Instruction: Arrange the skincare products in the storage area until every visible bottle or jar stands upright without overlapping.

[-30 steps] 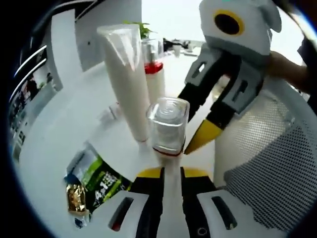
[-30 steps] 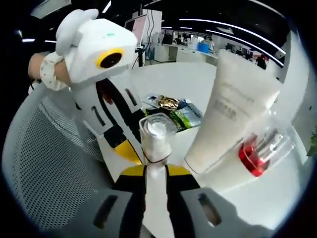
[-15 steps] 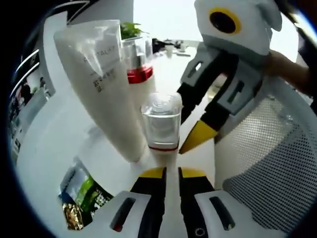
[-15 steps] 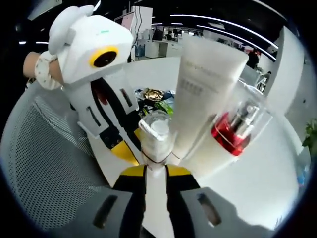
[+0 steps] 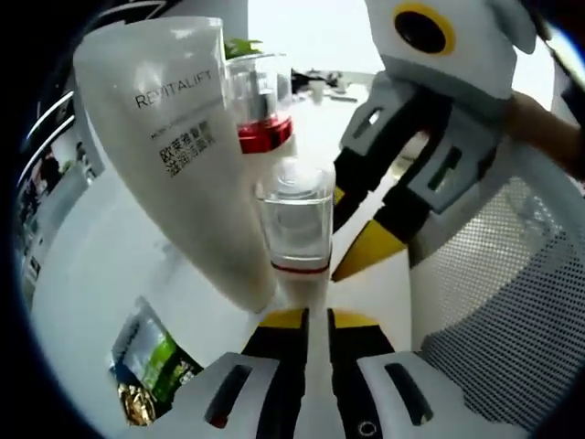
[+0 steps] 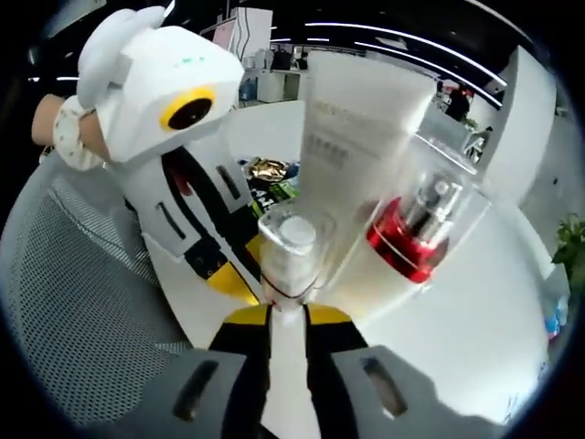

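The small clear square bottle with a red band (image 5: 295, 224) stands upright on the white counter (image 5: 101, 274), touching the tall white tube (image 5: 178, 137). The right tool (image 6: 288, 309) pinches its base; the left tool (image 5: 316, 320), nearly closed, waits just before it.

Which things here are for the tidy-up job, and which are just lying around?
For the job:
white tube
small clear bottle
pump bottle with the red band
left tool
right tool

Just lying around:
snack packets
white mesh chair
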{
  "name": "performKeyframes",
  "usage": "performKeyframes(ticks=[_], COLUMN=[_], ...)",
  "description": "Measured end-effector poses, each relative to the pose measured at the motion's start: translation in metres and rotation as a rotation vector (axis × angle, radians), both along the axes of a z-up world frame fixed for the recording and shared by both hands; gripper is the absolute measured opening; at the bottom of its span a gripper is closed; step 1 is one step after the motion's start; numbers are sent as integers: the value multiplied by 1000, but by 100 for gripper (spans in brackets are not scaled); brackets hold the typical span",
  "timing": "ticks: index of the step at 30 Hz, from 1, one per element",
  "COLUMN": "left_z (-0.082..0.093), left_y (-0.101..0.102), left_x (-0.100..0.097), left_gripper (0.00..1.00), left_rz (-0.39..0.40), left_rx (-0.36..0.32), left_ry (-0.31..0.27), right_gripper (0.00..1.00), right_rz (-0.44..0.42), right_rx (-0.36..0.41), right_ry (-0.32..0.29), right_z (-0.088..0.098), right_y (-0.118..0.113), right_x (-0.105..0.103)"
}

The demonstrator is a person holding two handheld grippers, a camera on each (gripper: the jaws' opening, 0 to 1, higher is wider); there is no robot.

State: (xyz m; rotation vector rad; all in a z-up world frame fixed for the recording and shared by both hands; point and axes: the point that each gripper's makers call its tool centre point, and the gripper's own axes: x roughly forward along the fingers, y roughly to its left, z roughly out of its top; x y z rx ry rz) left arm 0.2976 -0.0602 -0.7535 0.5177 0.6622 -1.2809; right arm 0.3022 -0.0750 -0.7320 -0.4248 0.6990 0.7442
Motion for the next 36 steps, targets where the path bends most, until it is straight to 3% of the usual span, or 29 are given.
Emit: performKeyframes(ticks=[23, 30, 32, 36], left_z=[-3, -9, -10, -9], left_y=[1, 16, 22, 27], left_x=[6, 10, 17, 29], left_gripper=[3, 3, 3, 4], left_rz=[6, 27, 65, 109], left_rx=[9, 43, 49, 43], left_ry=[5, -4, -7, -32], right_gripper=[10, 11, 12, 17], right_rz=[2, -60, -118, -159], right_rx=[-25, -69, -70, -32], right_ry=[12, 43, 50, 5], right_z=[-4, -13, -13, -5], right_y=[-3, -29, -40, -46], right_x=[1, -2, 1, 12])
